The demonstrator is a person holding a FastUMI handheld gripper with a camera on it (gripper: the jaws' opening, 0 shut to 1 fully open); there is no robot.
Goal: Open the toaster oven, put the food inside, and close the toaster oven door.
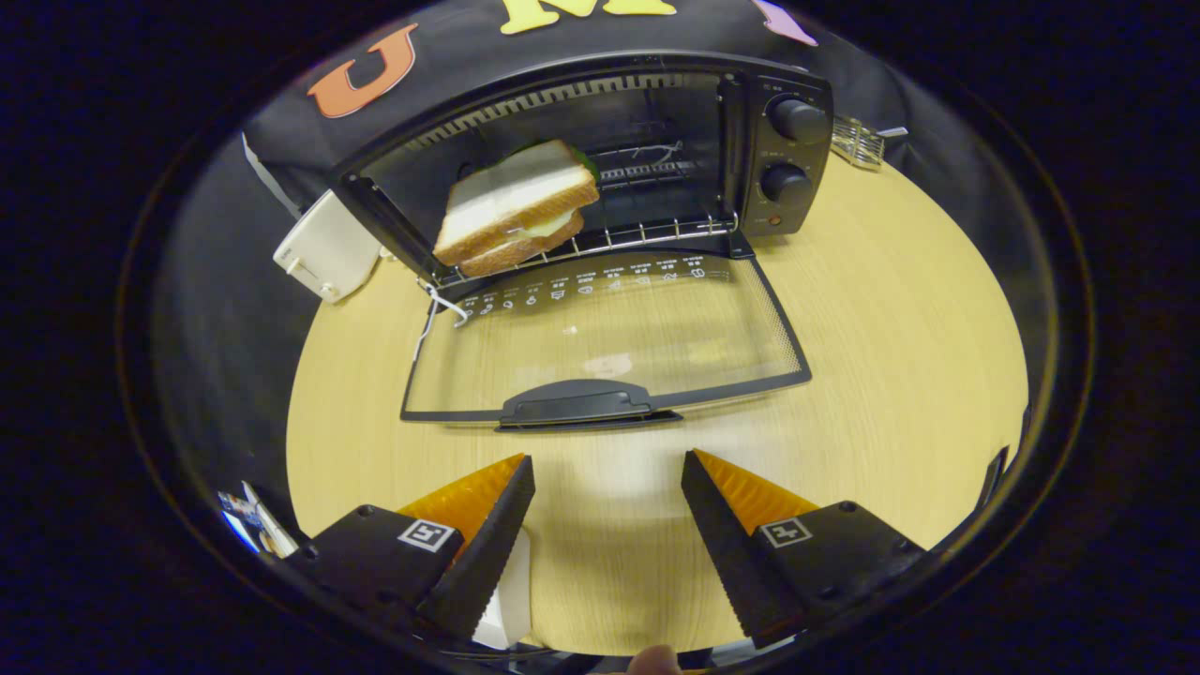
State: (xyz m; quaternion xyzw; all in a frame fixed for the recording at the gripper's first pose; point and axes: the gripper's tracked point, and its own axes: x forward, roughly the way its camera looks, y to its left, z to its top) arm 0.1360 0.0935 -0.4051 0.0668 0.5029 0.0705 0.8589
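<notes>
While the gripper [607, 469] hangs over the pale wooden round table [891, 309], its two fingers stand spread wide apart with nothing between them, only bare tabletop in the gap. Dead ahead at twelve o'clock sits the black toaster oven [600, 150], and its glass door [605, 337] is dropped fully open, lying flat on the table toward the fingers. The door's dark curved handle [583, 405] is the nearest part, just ahead of the fingertips but clearly apart from them. Up at about eleven o'clock, inside the oven's mouth, there's the food: a toasted sandwich of white bread with a pale filling and a bit of green leaf [516, 208], tilted, resting on the front left of the wire rack [647, 234]. Two round black knobs [795, 150] stack on the control panel at one o'clock. Off at ten o'clock, a small white boxy appliance [323, 248] stands just beside the oven's left flank. Far out at one o'clock, beyond the oven, a wire metal piece [858, 141] lies at the table's far rim. Down by the left finger, a white object [506, 591] peeks out on the tabletop; what it is, I can't tell.
</notes>
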